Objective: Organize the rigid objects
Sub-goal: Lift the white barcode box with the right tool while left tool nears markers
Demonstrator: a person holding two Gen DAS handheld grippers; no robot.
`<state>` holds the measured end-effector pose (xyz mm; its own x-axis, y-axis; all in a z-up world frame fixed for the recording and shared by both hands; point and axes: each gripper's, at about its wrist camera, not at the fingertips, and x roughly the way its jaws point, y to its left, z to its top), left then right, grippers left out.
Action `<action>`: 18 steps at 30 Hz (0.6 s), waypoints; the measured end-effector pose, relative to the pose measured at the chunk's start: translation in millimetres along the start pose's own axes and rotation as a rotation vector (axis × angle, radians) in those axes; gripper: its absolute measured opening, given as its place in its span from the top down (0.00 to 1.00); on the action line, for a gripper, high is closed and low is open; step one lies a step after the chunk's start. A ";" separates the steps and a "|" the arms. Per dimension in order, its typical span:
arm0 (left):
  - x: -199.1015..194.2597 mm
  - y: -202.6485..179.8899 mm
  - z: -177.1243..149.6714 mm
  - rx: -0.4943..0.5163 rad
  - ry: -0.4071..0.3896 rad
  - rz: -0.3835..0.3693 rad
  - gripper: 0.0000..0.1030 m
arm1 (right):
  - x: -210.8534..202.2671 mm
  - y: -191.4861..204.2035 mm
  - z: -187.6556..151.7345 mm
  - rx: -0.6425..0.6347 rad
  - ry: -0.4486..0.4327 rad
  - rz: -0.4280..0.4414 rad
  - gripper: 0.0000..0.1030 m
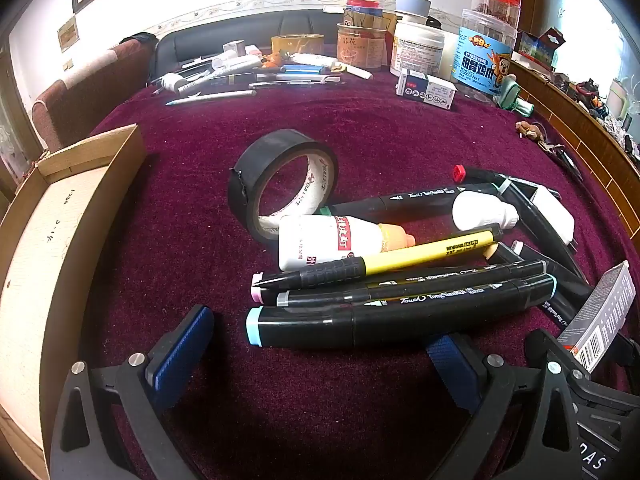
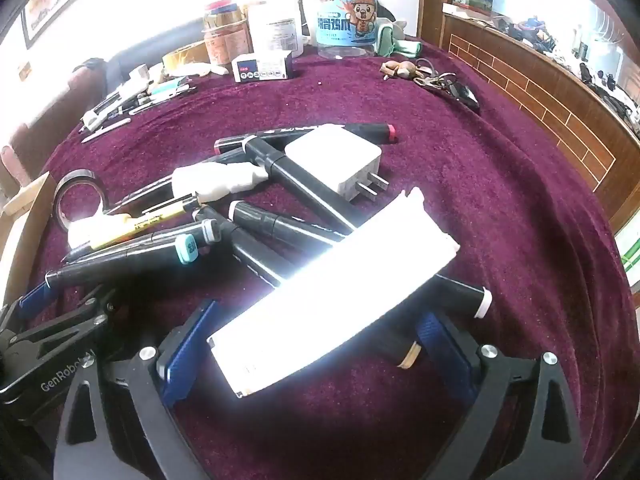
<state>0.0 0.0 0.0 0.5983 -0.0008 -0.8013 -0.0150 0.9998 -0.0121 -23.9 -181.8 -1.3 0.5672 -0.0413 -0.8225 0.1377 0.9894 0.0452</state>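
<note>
A heap of black markers, a yellow pen, a white glue bottle and a black tape roll lies on the purple cloth. My left gripper is open just short of the blue-capped marker, touching nothing. In the right wrist view a glaring white flat box rests slantwise on the markers. My right gripper stands open around the box's near end, pads apart from it. A white charger and a small white bottle lie further back.
An open cardboard box stands at the left. Jars, tubs, a small carton and more pens line the table's far side. Keys lie at the right, by a wooden ledge.
</note>
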 end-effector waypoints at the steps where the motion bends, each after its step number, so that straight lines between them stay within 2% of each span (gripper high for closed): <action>1: 0.0 0.1 0.0 0.000 -0.001 0.000 0.00 | 0.0 0.2 0.0 -0.001 -0.001 -0.001 0.07; 8: -0.1 0.0 0.3 0.010 0.003 -0.001 0.01 | 0.4 1.5 0.2 -0.001 -0.002 0.000 0.07; 12: -1.4 0.9 -0.9 0.068 0.020 -0.042 0.01 | 2.4 3.9 0.4 -0.046 0.011 0.028 0.00; 14: -2.3 5.2 -1.7 0.083 0.017 -0.050 0.01 | 4.7 10.4 0.2 -0.086 0.019 0.014 0.00; 18: -3.0 8.4 -4.8 0.089 0.014 -0.061 0.01 | 3.7 8.4 -0.9 -0.087 0.019 0.015 0.00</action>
<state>-5.8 8.3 -0.6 0.5846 -0.0617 -0.8089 0.0932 0.9956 -0.0086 -21.4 -173.5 -4.5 0.5534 -0.0242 -0.8326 0.0572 0.9983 0.0089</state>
